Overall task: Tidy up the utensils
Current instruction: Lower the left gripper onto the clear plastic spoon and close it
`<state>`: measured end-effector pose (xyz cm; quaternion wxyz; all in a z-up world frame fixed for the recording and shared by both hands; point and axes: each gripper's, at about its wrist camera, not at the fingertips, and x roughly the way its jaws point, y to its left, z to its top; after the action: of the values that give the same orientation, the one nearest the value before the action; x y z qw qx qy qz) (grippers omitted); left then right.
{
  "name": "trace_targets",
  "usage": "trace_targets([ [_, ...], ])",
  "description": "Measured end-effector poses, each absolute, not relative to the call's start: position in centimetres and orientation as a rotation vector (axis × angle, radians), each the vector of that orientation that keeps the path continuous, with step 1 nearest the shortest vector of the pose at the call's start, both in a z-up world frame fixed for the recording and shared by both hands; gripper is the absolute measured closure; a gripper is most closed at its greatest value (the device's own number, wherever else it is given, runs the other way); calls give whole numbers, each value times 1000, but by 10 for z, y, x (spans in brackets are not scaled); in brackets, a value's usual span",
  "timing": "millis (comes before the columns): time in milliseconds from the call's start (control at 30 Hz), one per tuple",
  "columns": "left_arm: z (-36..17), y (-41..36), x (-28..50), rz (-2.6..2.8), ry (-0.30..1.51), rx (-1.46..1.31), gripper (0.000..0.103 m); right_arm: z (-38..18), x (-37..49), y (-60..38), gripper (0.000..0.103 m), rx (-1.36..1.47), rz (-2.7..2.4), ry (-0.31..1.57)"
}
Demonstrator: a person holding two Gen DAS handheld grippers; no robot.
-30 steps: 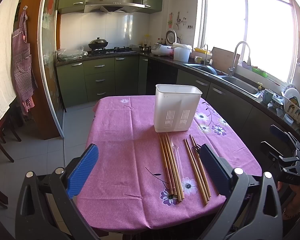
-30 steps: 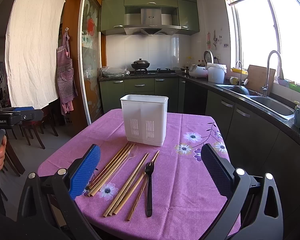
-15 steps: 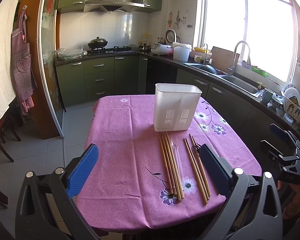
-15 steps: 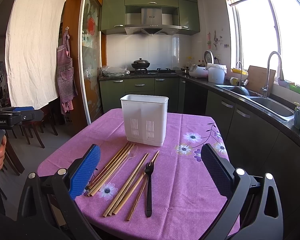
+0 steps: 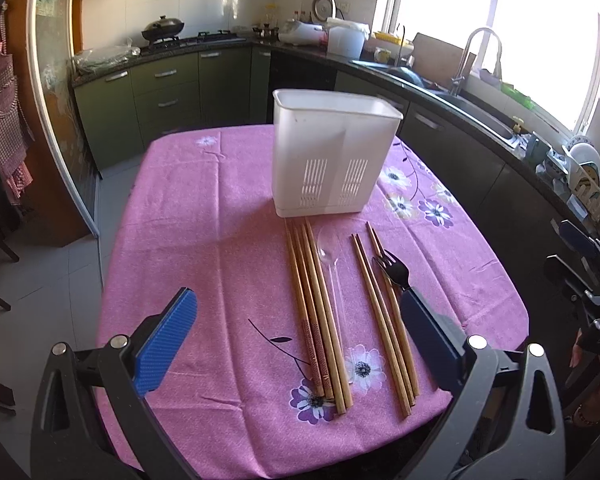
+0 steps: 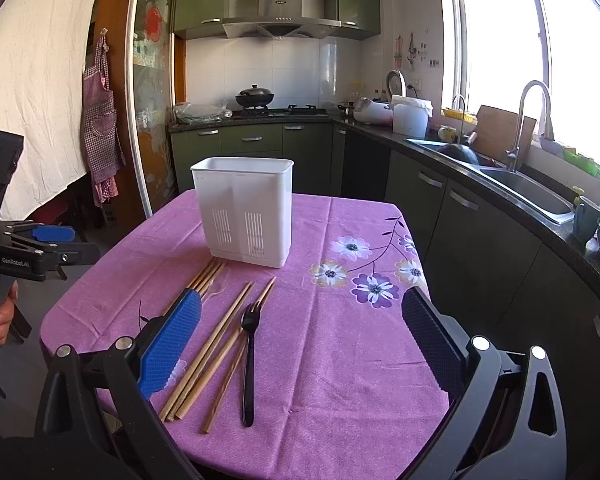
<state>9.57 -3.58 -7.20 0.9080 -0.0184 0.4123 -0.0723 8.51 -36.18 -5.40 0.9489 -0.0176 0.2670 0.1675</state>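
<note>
Utensils lie in a row on the pink flowered tablecloth (image 5: 204, 216), just in front of the white slotted utensil holder (image 5: 332, 160), which stands upright near the table's middle. My left wrist view looks down on them: a left bundle of chopsticks (image 5: 316, 312) of about four sticks, a clear plastic spoon (image 5: 329, 258) touching its right side, a second bundle of chopsticks (image 5: 384, 316) of about four, and one black fork (image 5: 392, 270) lying across that bundle's upper end. My left gripper (image 5: 298, 344) hangs above the near ends, its fingers spread wide and holding nothing.

My right wrist view shows the fork's full handle (image 6: 249, 364), which the left view hides behind a finger; here the clear spoon is barely discernible. This view also shows my left hand (image 6: 0, 316) at the frame's edge, wrapped around its tool. My right gripper (image 6: 300, 344) is likewise spread wide and empty, with its blue left finger (image 6: 170, 344) overlapping the left chopstick bundle in the picture.

Counted: one holder, one fork, one spoon, two chopstick bundles.
</note>
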Motion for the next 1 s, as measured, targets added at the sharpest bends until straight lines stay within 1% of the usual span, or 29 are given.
trace_targets([
  [100, -93, -53, 123, -190, 937, -34, 6, -63, 103, -374, 4, 22, 360, 610],
  [167, -105, -64, 139, -206, 982, -25, 9, -69, 110, -378, 4, 30, 359, 632],
  [200, -111, -68, 146, -213, 1008, -25, 18, -71, 113, -379, 4, 28, 352, 638],
  [233, -117, -71, 154, -219, 1039, -30, 32, -74, 116, -379, 4, 27, 349, 644],
  [300, -128, -77, 169, -250, 1105, -51, 44, -78, 120, -380, 4, 32, 358, 652],
  [333, -134, -79, 176, -258, 1134, -60, 48, -80, 121, -380, 4, 35, 360, 656],
  [467, -148, -90, 194, -257, 1186, -47, 55, -90, 127, -377, 4, 35, 367, 676],
  [600, -156, -98, 206, -243, 1214, -19, 71, -96, 129, -373, 4, 31, 375, 689],
  [700, -162, -102, 212, -230, 1236, 6, 74, -99, 131, -371, 4, 28, 379, 693],
  [900, -168, -110, 219, -201, 1248, 55, 75, -100, 130, -369, 4, 23, 381, 691],
  [967, -171, -112, 220, -196, 1253, 69, 81, -100, 130, -370, 4, 23, 382, 692],
  [1000, -173, -114, 221, -195, 1257, 74, 87, -100, 129, -369, 4, 21, 383, 694],
])
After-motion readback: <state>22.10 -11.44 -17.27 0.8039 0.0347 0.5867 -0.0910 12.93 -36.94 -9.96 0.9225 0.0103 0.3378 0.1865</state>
